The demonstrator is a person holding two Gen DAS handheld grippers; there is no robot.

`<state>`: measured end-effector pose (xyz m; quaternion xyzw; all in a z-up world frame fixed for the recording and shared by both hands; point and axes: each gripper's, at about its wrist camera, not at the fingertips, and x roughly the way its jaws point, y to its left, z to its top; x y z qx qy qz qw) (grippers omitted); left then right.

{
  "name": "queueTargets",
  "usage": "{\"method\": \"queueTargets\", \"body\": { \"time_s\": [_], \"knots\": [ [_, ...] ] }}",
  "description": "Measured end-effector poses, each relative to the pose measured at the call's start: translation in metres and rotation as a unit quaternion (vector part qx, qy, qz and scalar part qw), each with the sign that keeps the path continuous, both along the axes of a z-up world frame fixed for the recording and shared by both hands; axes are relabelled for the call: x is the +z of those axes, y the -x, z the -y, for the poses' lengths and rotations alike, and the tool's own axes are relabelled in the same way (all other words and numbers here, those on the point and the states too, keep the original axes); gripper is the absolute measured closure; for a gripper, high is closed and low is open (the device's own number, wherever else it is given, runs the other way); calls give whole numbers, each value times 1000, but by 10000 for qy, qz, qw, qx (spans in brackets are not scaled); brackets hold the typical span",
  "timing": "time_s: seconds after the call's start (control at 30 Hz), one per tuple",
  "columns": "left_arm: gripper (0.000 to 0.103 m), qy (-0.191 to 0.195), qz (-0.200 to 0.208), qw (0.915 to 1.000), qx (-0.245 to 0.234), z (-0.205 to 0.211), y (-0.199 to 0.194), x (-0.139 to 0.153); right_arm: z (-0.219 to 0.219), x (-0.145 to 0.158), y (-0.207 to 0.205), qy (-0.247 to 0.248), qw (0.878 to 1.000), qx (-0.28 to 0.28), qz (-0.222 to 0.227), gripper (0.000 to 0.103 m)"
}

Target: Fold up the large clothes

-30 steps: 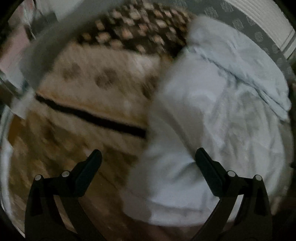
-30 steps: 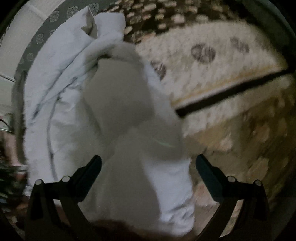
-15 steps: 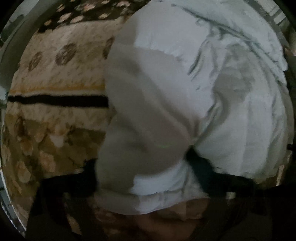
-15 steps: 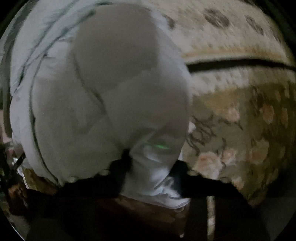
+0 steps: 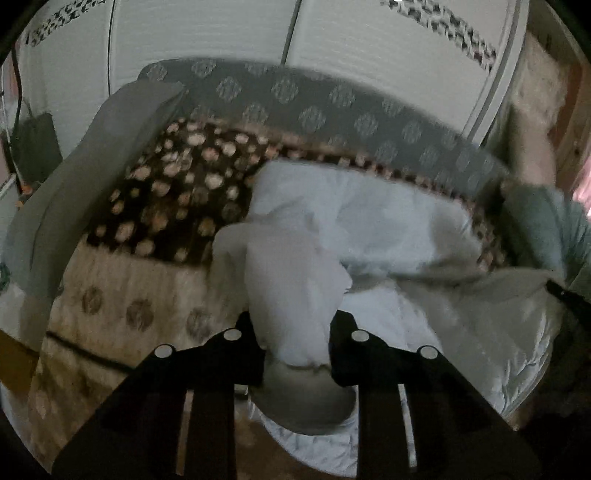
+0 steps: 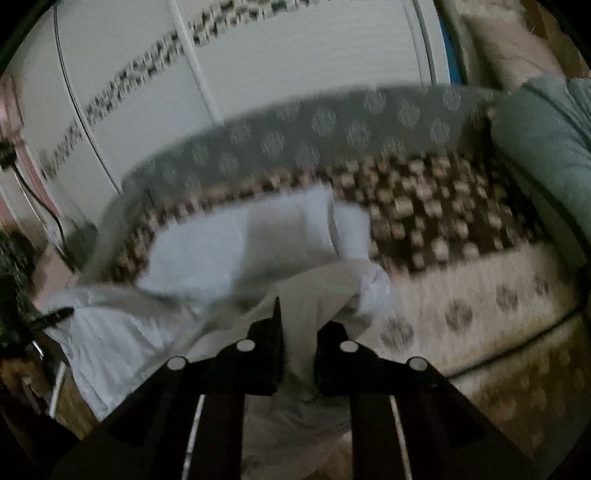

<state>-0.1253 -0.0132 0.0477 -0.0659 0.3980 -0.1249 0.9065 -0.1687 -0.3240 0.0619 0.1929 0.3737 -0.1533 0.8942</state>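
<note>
A large white garment lies crumpled on a brown and cream patterned blanket. My left gripper has a thick bunch of that white fabric filling the gap between its jaws, which are closing on it. The bunch is lifted above the rest of the cloth. In the right wrist view the same garment stretches away to the left. My right gripper is shut on a narrower fold of it, which is also raised off the blanket.
A grey backrest with pale medallions runs behind the blanket. White ribbed cupboard doors stand behind it. A grey-green cushion sits at the blanket's end, and a grey pillow at the other.
Both grippers went from wide open above the garment to closed on bunches of it. Both have risen and tilted up, lifting the fabric, so the backrest and doors now show.
</note>
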Motion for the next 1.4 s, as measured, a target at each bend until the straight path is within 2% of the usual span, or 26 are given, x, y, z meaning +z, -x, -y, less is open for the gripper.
{"method": "queueTargets", "body": {
  "time_s": [0.1,0.2,0.3,0.4,0.47,0.53,0.6,0.7,0.73,0.77,0.8,0.9,1.03,1.07,1.13,1.17,1.2,1.23,1.3,1.4],
  "knots": [
    [81,239,60,9997,51,-2,-26,18,18,9,-30,-97,9993,-48,365,90],
    [79,341,58,9992,211,-5,-61,19,40,6,-51,-178,9981,-168,560,90],
    [77,408,75,9984,378,-8,-98,-4,68,-18,-73,-233,9972,-333,623,90],
    [73,675,107,9963,513,-5,-132,-29,95,-47,-97,-403,9964,-389,636,90],
    [69,787,186,9947,628,1,-157,-46,101,-61,-117,-261,9975,-343,554,90],
    [66,432,426,9954,740,18,-179,-65,102,-79,-140,-39,9983,-323,482,90],
    [63,415,516,9936,910,25,-198,-84,106,-94,-153,-60,9975,-452,539,90],
    [59,256,538,9902,1260,38,-219,-101,111,-124,-163,-433,9913,-881,876,89],
    [59,184,592,9895,1304,41,-221,-101,106,-130,-165,-335,9916,-917,854,89],
    [59,12,699,9893,1281,50,-224,-102,102,-133,-170,-40,9935,-834,769,89],
    [58,-90,749,9894,1237,51,-227,-103,103,-133,-171,12,9936,-819,774,90],
    [56,-2,743,9899,1208,45,-233,-105,116,-133,-172,-491,9904,-980,847,88],
    [54,95,689,9897,1247,36,-228,-95,111,-117,-167,-399,9909,-1010,792,83],
    [54,97,702,9893,1276,35,-225,-87,111,-112,-164,-435,9903,-1038,820,77],
    [52,129,750,9882,1329,31,-214,-75,109,-92,-151,-589,9864,-1088,1079,53],
    [51,139,781,9878,1343,30,-209,-70,107,-84,-145,-632,9842,-1080,1251,21],
    [50,148,843,9874,1334,30,-201,-62,101,-69,-135,-556,9807,-1069,1543,2],
    [50,139,880,9873,1314,30,-195,-56,92,-51,-125,-269,9769,-1084,1824,2],
    [49,124,932,9872,1289,30,-181,-43,76,-26,-114,157,9753,-971,1979,2],
    [42,249,952,9863,1327,20,-156,-32,54,-7,-97,271,9741,-769,2111,2]
  ]
}}
